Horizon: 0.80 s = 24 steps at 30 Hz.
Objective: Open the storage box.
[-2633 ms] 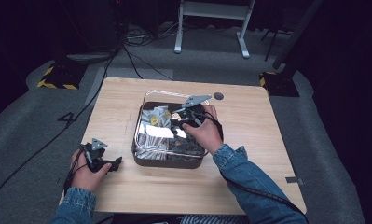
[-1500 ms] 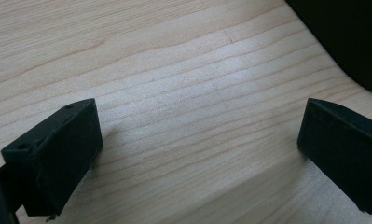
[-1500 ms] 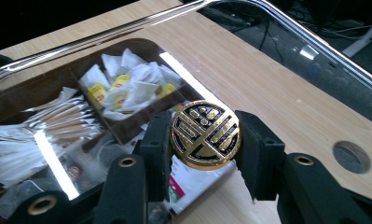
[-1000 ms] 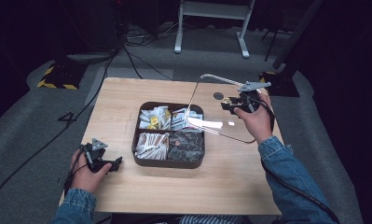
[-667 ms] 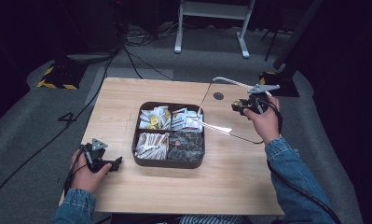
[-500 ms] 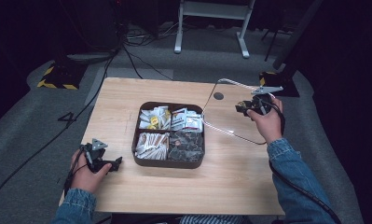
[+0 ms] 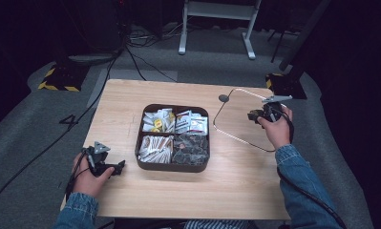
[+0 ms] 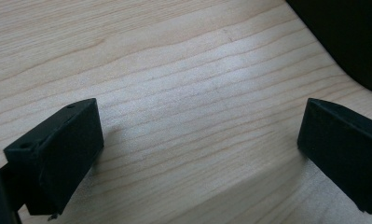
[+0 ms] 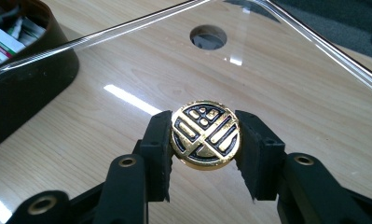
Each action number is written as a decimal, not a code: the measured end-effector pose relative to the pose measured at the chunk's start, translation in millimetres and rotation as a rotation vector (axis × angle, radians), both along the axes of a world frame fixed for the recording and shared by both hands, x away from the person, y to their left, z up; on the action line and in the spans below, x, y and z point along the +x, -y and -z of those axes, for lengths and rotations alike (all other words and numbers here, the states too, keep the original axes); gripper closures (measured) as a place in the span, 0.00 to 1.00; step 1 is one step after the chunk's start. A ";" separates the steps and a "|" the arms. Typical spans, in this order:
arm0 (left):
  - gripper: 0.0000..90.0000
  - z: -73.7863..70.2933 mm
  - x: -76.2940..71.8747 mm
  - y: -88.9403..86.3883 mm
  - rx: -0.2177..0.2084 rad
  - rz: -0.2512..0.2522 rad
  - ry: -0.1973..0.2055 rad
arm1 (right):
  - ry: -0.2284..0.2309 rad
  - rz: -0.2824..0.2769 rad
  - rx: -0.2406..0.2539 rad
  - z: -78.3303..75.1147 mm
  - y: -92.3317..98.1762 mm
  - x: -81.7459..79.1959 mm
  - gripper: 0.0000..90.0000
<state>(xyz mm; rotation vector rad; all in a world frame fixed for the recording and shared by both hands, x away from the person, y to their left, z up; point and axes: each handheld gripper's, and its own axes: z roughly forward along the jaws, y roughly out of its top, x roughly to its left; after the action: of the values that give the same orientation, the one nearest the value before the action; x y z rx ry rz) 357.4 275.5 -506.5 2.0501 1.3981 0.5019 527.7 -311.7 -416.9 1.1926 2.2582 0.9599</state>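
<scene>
We see right gripper (image 9: 204, 140) clamped on gold knob (image 9: 205, 135) of clear lid (image 7: 239, 119), lid over table (image 7: 245, 181) right of brown tray (image 7: 173, 165), left gripper (image 8: 200, 149) jaws apart on table

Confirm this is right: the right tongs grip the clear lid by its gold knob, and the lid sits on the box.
Wrong on one count: the right tongs do grip the lid by its gold knob, but the lid sits on the table beside the box, as the high view shows.
</scene>
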 end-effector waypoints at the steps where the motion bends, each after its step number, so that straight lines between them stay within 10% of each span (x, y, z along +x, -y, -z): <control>1: 0.01 0.0 0.0 0.0 0.000 0.000 0.000 | -0.006 0.002 0.001 2.3 0.7 0.2 0.65; 24: 0.01 0.0 0.2 -0.3 0.000 0.001 0.001 | -0.044 0.001 0.023 54.2 -1.2 3.3 0.65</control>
<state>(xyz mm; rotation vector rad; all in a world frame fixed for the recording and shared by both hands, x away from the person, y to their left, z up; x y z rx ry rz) 357.5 275.8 -506.5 2.0499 1.3964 0.5029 531.0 -310.5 -471.0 1.2360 2.2868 0.9703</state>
